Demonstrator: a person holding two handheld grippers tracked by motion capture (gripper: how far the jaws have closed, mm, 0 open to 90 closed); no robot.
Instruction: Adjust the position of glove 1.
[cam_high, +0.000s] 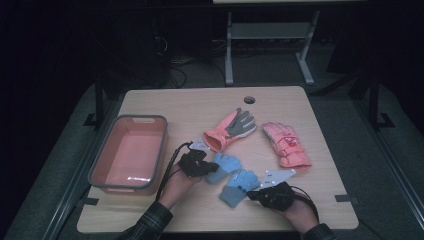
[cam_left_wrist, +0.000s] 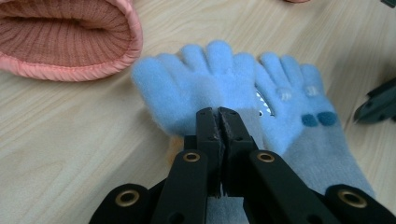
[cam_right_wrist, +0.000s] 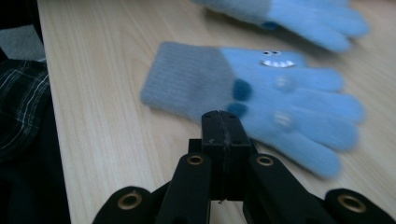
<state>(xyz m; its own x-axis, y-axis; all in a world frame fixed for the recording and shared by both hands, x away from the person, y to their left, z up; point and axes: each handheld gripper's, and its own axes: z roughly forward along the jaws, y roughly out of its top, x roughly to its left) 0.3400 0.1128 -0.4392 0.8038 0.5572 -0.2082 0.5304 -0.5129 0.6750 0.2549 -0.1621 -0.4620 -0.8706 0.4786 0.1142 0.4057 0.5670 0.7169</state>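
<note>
On a wooden desk beside a pink bin, two light blue gloves lie side by side near the front edge. The left claw, jaws pressed together, rests over the left blue glove; the right claw, jaws shut and empty, hovers just beside the right blue glove.

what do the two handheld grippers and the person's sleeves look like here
Both the left gripper and the right gripper are black, each with two flat black jaws on linkage arms fixed by brass-coloured rivets. A grey three-cornered plate tops the right gripper, and a black cable loops off the left one. The sleeves are dark plaid with pale lines.
</note>
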